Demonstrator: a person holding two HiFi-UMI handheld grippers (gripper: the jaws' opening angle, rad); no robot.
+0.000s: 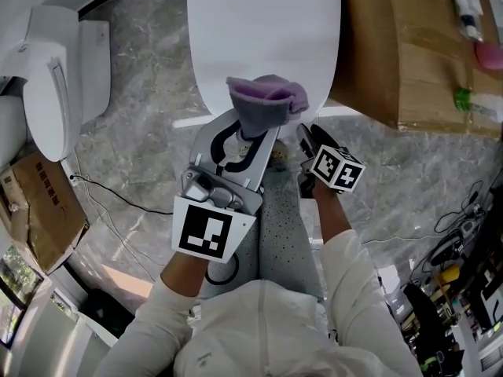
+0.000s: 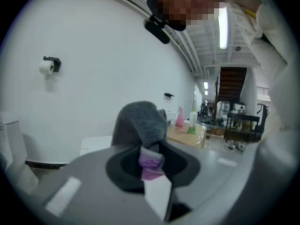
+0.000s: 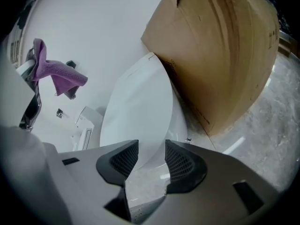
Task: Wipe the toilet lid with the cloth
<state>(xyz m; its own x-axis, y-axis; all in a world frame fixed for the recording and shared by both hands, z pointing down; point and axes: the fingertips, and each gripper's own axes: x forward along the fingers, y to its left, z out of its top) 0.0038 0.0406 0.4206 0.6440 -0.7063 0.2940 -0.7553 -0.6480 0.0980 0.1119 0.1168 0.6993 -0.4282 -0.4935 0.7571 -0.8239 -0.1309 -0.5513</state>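
Observation:
The white toilet lid (image 1: 263, 38) lies closed at the top middle of the head view. Just in front of its near edge, my left gripper (image 1: 253, 134) is shut on a purple and grey cloth (image 1: 267, 99), which bunches above the jaws. The left gripper view shows that cloth (image 2: 140, 123) pinched between the dark jaws of the left gripper (image 2: 151, 162). My right gripper (image 1: 305, 141) hangs beside it to the right, lower, pointing down at the floor. In the right gripper view the right gripper (image 3: 151, 157) is open with nothing between its pads, the lid (image 3: 140, 104) beyond and the cloth (image 3: 58, 76) at the far left.
A large cardboard box (image 1: 409, 53) stands right against the toilet's right side. A second white toilet (image 1: 51, 77) is at the left, with a small cardboard box (image 1: 39, 210) and a cable (image 1: 110, 199) on the marble floor. My legs fill the lower middle.

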